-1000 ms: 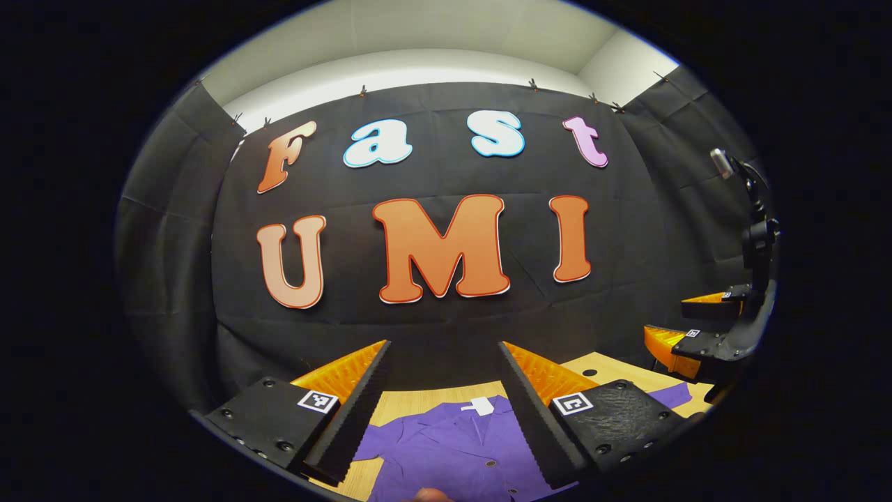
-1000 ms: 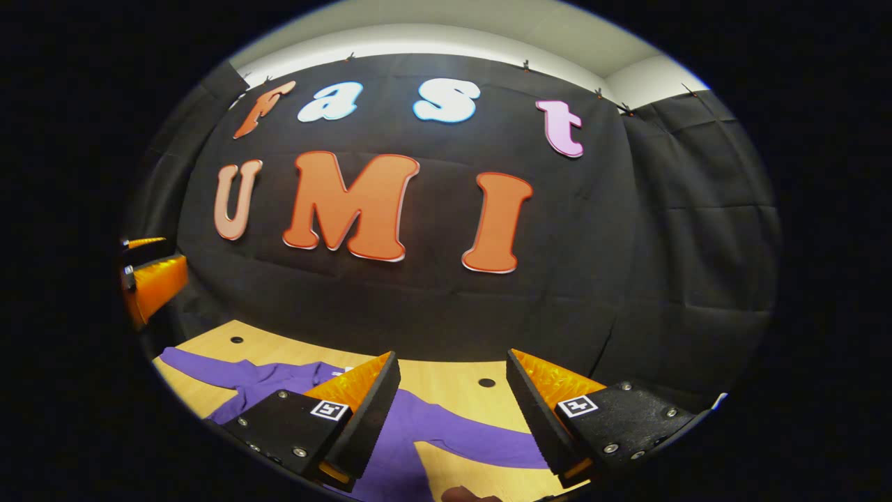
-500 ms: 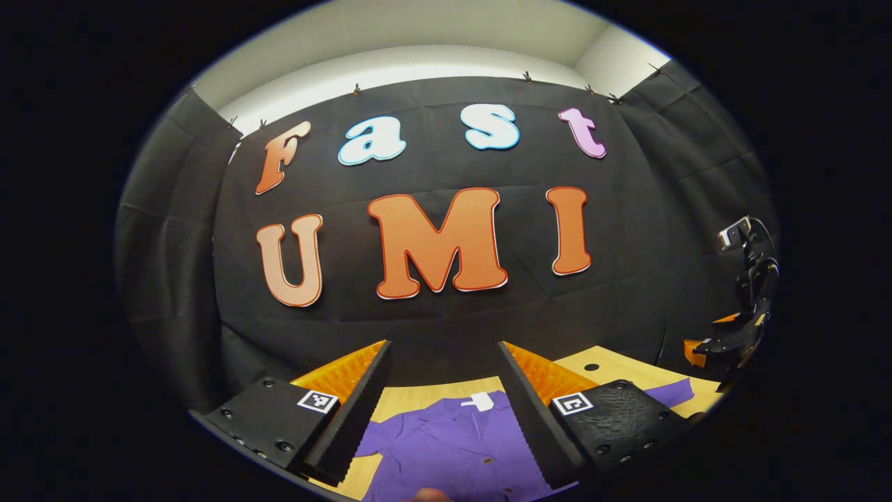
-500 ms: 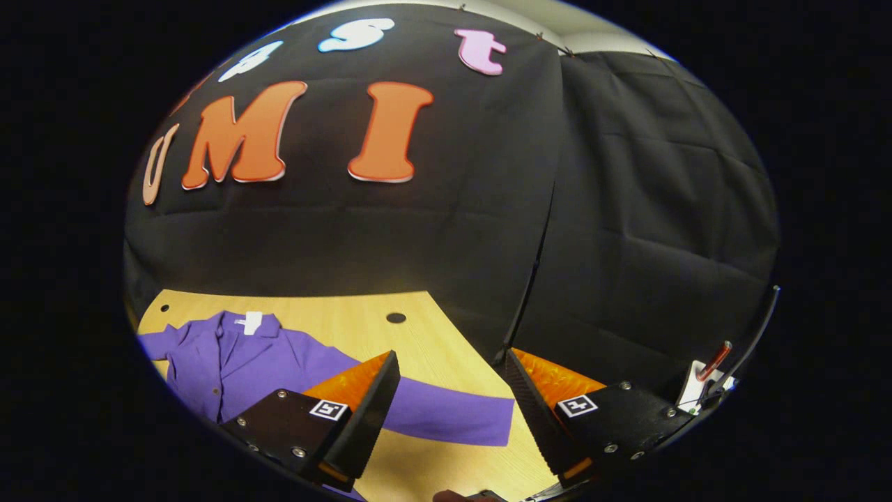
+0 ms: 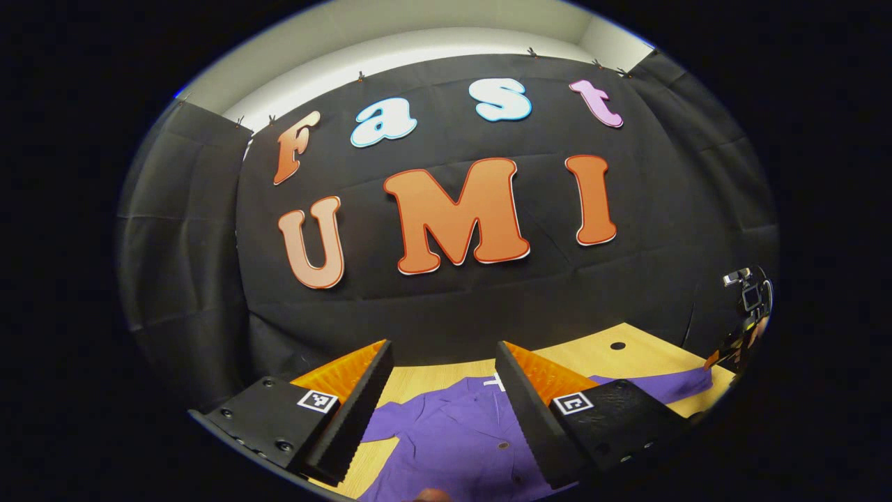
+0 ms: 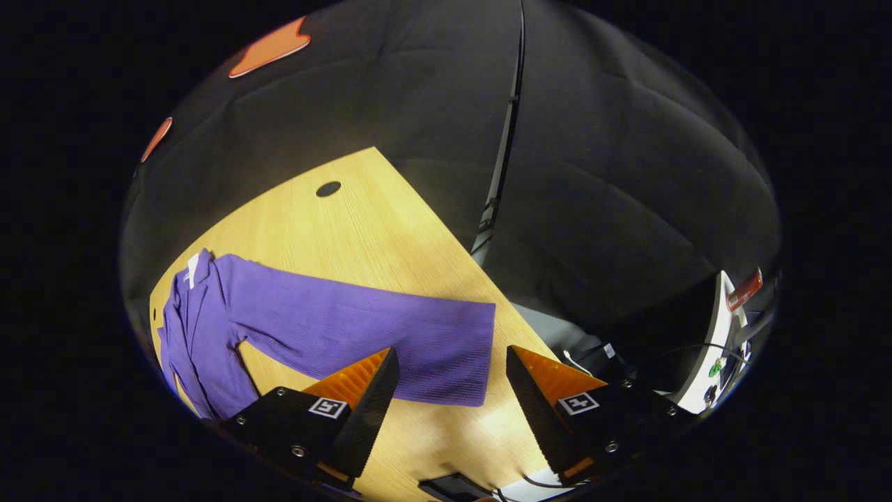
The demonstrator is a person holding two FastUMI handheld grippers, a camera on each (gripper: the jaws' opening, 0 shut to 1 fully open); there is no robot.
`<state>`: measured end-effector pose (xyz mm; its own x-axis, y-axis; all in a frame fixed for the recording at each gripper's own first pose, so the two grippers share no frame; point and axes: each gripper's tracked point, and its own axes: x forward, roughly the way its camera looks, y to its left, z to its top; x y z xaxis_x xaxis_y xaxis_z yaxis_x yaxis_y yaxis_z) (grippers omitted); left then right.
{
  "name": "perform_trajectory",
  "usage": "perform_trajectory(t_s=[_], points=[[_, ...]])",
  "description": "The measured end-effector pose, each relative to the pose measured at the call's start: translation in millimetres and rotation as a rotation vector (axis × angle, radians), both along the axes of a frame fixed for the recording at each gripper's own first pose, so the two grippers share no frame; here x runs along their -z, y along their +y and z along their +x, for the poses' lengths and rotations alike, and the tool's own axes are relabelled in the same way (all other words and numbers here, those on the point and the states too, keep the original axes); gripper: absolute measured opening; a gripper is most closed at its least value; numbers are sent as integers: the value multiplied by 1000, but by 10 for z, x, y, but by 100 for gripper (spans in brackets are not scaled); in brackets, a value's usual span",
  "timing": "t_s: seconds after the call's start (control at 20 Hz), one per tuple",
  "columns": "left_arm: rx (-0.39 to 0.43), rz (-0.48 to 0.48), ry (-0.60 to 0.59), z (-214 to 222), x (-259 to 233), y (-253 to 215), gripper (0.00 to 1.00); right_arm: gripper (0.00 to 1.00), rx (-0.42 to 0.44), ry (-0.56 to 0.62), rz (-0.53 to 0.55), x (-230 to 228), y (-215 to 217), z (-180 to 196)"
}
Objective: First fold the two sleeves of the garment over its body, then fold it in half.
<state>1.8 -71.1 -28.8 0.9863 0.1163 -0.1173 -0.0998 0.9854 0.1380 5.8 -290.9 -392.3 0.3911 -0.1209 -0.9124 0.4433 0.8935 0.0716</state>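
A purple button-up garment [image 5: 453,439] lies flat on the wooden table [image 5: 627,359], collar with a white tag toward the wall. My left gripper [image 5: 442,411] hangs open above its chest, nothing between the fingers. In the right gripper view one long purple sleeve [image 6: 362,328] stretches across the table [image 6: 348,223] toward its right edge, the body [image 6: 188,328] at the far left. My right gripper [image 6: 453,387] is open, hovering just above the sleeve's cuff end. At the far right of the left gripper view the other gripper [image 5: 746,328] shows small, too small to tell its jaws.
A round cable hole [image 6: 328,188] sits in the table near the back. The table's right edge [image 6: 481,279] drops off beside the cuff, with cables and a white device [image 6: 718,348] beyond it. Black cloth walls close in behind and at the right.
My right gripper has swung right and tilted down, from facing the wall to hovering over the sleeve's cuff. The left gripper has shifted only slightly.
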Motion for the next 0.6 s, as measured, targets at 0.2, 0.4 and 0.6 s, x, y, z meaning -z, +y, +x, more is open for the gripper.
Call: perform_trajectory(t_s=[0.2,0.4,0.6], points=[[-26,2,31,-33,98,-59,99,94,2,98,100,343,-32,47],[-53,22,70,-112,217,-139,100,95,-13,162,254,541,-45,68],[-57,36,107,-179,325,-222,100,92,-55,231,187,666,-85,14]])
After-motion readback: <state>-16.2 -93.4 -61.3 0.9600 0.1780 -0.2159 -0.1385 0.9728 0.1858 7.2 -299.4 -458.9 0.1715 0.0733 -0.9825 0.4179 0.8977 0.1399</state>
